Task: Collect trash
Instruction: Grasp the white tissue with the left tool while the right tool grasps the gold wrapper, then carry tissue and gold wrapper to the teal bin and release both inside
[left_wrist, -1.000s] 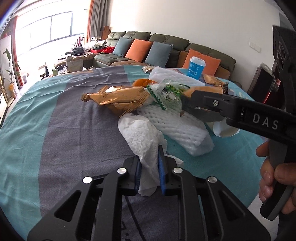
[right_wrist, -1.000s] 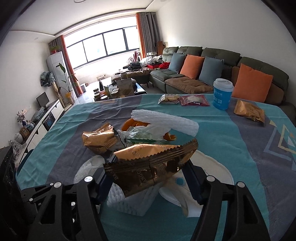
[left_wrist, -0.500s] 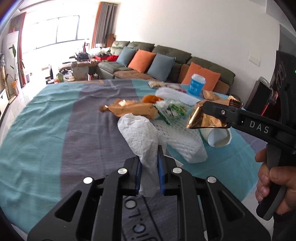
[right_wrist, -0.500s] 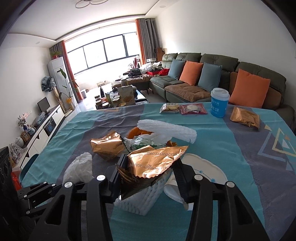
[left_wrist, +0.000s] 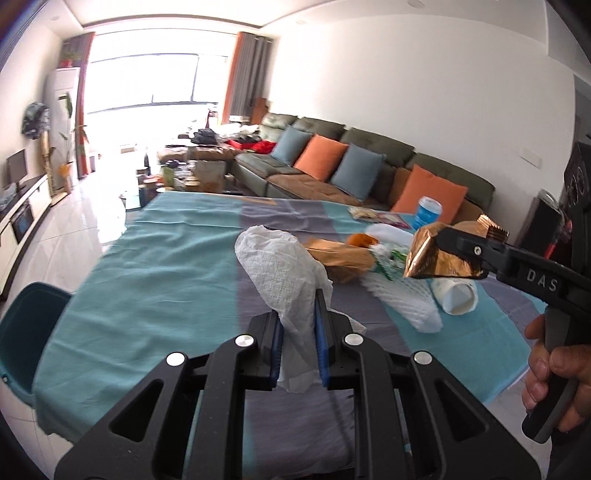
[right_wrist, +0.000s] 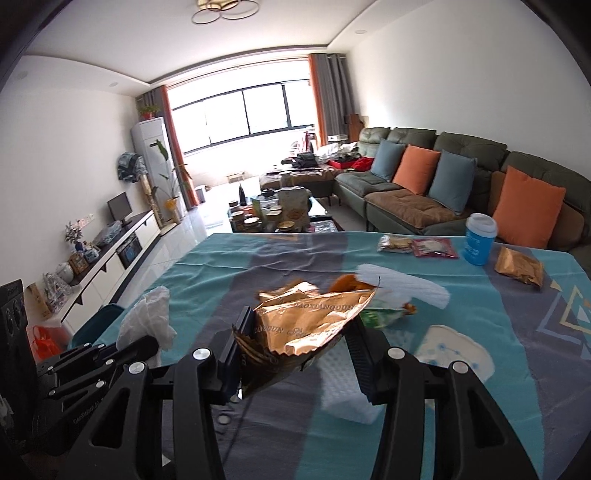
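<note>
My left gripper is shut on a crumpled white paper towel and holds it above the table; the towel also shows in the right wrist view. My right gripper is shut on a gold foil snack wrapper, lifted off the table; the wrapper also shows in the left wrist view. More trash lies on the table: another gold wrapper, a green-white packet, white foam netting, a tipped paper cup.
The table has a teal and grey cloth. At its far side stand a blue cup, snack packets and a gold bag. A teal chair sits at the left edge. A sofa is behind.
Both grippers have risen and pulled back from the trash pile, carrying the paper towel and the gold wrapper. The views now show more of the room.
</note>
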